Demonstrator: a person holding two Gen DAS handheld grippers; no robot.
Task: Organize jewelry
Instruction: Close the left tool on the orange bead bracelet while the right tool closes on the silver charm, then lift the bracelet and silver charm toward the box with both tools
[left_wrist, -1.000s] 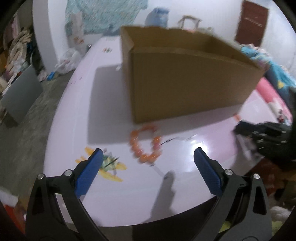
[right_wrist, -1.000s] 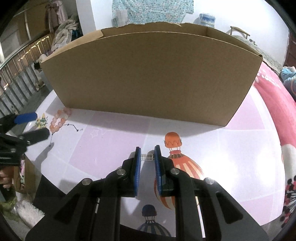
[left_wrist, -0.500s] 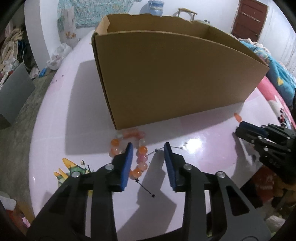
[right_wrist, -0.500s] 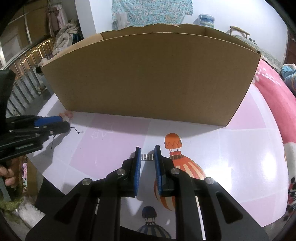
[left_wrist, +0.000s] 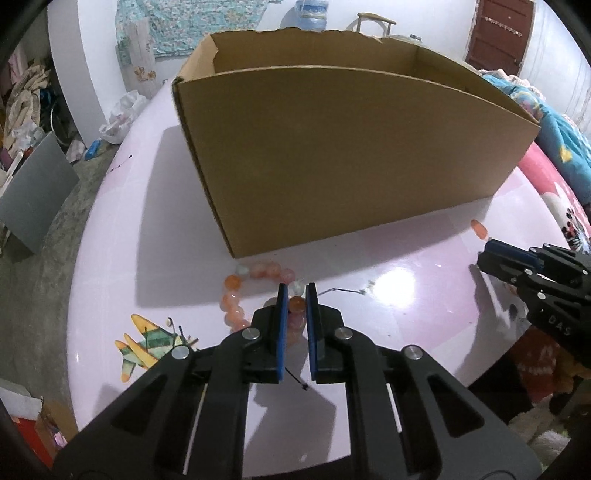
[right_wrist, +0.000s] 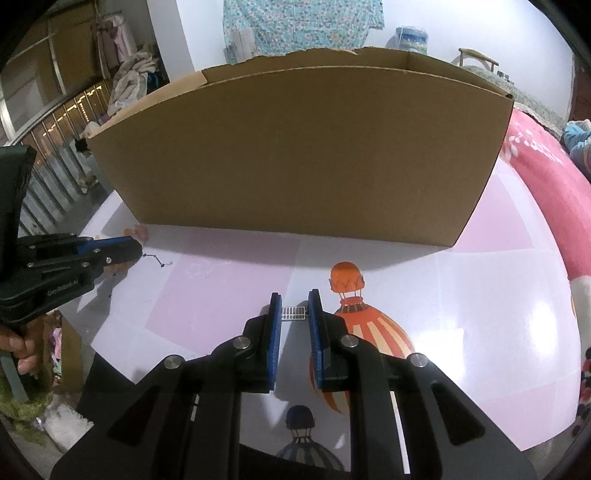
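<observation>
A bracelet of orange and pink beads (left_wrist: 236, 291) lies on the pink table (left_wrist: 129, 221) at the near corner of a big cardboard box (left_wrist: 351, 155). My left gripper (left_wrist: 295, 291) is closing on its right side, with one bead pinched between the blue pads. A thin black chain (left_wrist: 347, 291) trails to the right of it. In the right wrist view my right gripper (right_wrist: 293, 299) is shut on a small silver ribbed piece (right_wrist: 293, 312) just above the table, in front of the box (right_wrist: 295, 147). The left gripper (right_wrist: 125, 245) shows there at the left edge.
The box's tall front wall stands right behind both grippers. Balloon prints (right_wrist: 347, 280) and a plane print (left_wrist: 144, 347) decorate the table top. The right gripper (left_wrist: 487, 251) reaches in from the right. Clutter and a railing lie beyond the table's left edge.
My left gripper moved forward over the bead bracelet and its jaws went from wide open to closed on a bead. The right gripper kept still, holding the silver piece.
</observation>
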